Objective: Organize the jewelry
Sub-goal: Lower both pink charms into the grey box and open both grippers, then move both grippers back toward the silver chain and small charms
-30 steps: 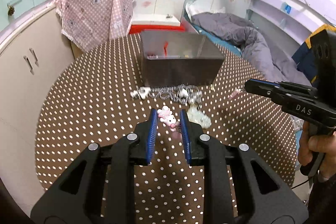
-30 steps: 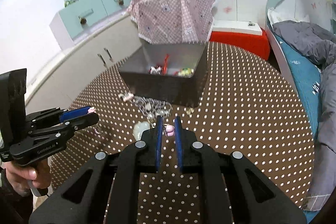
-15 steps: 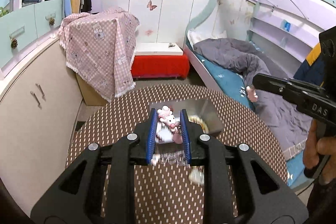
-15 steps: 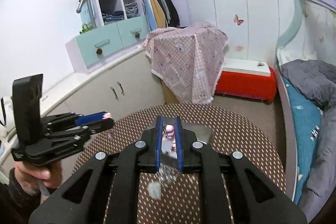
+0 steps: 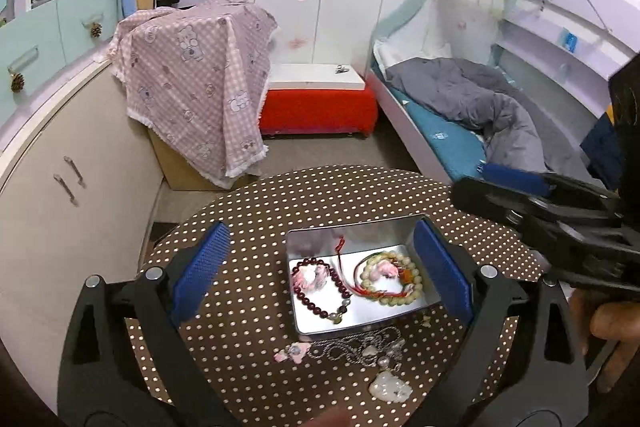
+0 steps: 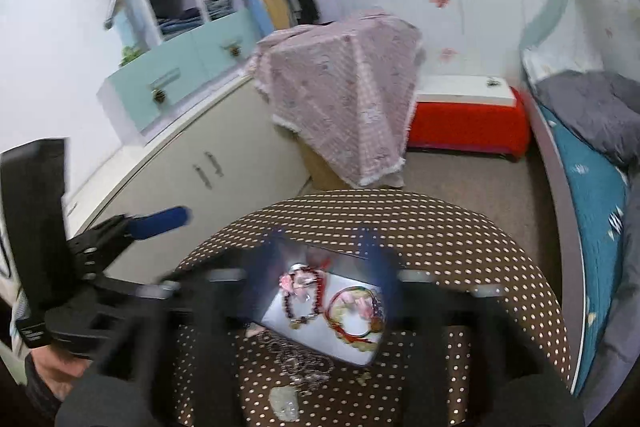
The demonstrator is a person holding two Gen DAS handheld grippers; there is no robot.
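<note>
The left claw (image 5: 320,267) hangs above the table (image 5: 248,211), its blue pads (image 5: 200,267) spread wide with nothing between them. Framed in that gap, the metal tin (image 5: 352,227) sits open on the dotted cloth. Inside the tin, at 9 o'clock, lies a dark red bead bracelet (image 5: 316,295) with a pink charm (image 5: 310,275) inside its ring; at 3 o'clock lies a pale bead bracelet (image 5: 394,279) with a red cord (image 5: 348,267) and a second pink charm (image 5: 382,269).

Just outside the tin's near wall, at 6 o'clock, a silver chain (image 5: 356,347) lies tangled on the table. A pink piece (image 5: 292,353) touches its 9 o'clock end, and a white pendant (image 5: 390,389) rests at 5 o'clock from it.

The right claw (image 5: 508,187) comes in from 3 o'clock in the left view, held by a hand (image 5: 612,331); only one blue pad shows there. In its own view the right claw (image 6: 320,267) is heavily blurred, its pads appearing spread wide on either side of the tin (image 6: 280,307) with nothing gripped.
</note>
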